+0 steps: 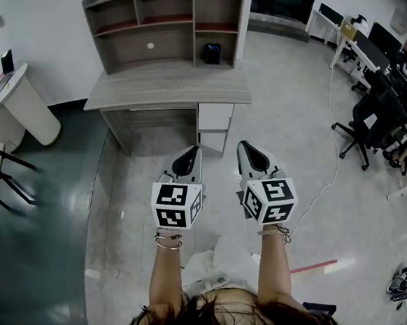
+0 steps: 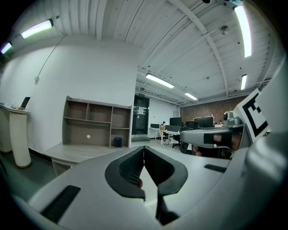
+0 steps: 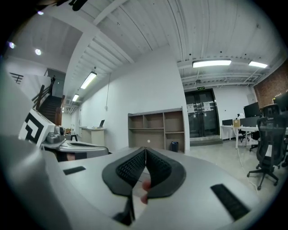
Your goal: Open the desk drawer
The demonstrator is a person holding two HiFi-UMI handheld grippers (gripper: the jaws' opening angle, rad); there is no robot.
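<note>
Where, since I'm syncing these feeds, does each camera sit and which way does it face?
Head view: on the person's head, looking steeply down at desk, forearms, left gripper, right gripper.
Left gripper view: on that gripper, facing the desk along shut jaws; right gripper at right.
Right gripper view: on that gripper, facing the desk along shut jaws; left gripper at left.
Shared by all: the desk.

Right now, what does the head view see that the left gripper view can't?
Only the head view: the white drawers under the desk, and the bracelets on the person's left wrist. Only the left gripper view: the ceiling lights and a brick wall. Both: the desk, its shelves and the left claw, shut and empty.
</note>
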